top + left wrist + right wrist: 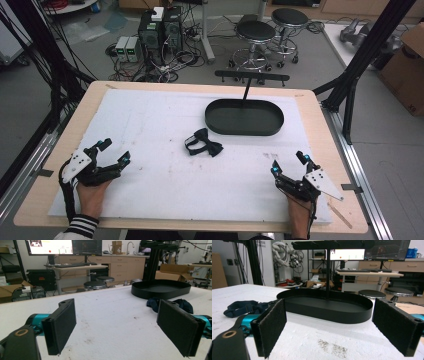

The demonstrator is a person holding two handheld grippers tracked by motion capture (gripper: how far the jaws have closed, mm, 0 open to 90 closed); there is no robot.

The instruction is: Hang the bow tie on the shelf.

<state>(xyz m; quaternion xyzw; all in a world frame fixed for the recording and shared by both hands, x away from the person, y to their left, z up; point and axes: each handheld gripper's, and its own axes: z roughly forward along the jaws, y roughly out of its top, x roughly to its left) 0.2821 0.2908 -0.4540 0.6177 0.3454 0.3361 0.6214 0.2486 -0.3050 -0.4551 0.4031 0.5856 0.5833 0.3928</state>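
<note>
A dark bow tie (203, 142) lies on the white mat near the table's middle; it shows again as the bow tie (172, 304) in the left gripper view and the bow tie (244, 307) in the right gripper view. Behind it stands a black oval tray (244, 118) with a T-shaped post, also seen as the tray (161, 288) and the tray (329, 307). My left gripper (114, 152) rests at the front left, open and empty. My right gripper (288, 163) rests at the front right, open, nothing between its pads. Both are well short of the bow tie.
The white mat (150, 125) covers most of the wooden table (40, 190). A thin wooden stick (341, 216) lies at the front right corner. Beyond the table's far edge are stools (256, 35), computer cases and cables on the floor.
</note>
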